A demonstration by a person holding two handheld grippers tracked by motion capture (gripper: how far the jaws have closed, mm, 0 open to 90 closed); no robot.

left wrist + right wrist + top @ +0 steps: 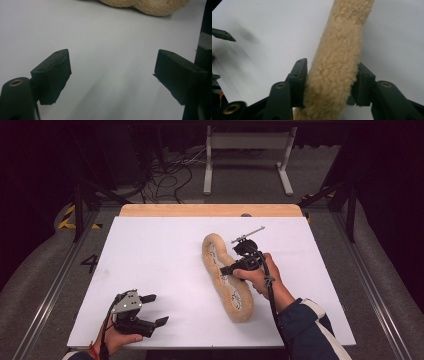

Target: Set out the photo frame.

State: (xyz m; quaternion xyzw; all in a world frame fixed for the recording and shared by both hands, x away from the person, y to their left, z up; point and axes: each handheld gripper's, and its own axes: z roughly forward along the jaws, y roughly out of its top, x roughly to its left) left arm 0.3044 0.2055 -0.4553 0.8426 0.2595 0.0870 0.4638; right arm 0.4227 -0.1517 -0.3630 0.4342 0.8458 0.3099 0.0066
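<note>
Item: tan fleece cover [227, 280], long and looped, lying flat right of centre on the white table sheet [160, 265], with its near end towards the person. Right gripper [231, 268]: over the cover's middle stretch, its two black jaws pressed against either flank of the fleece in the right gripper view [332, 82], clamped on it. Left gripper [152, 309]: held at the near left corner of the sheet, well apart from the cover, jaws spread wide over bare white surface.

Black jaws, navy-white striped sleeve [312, 330]
</note>
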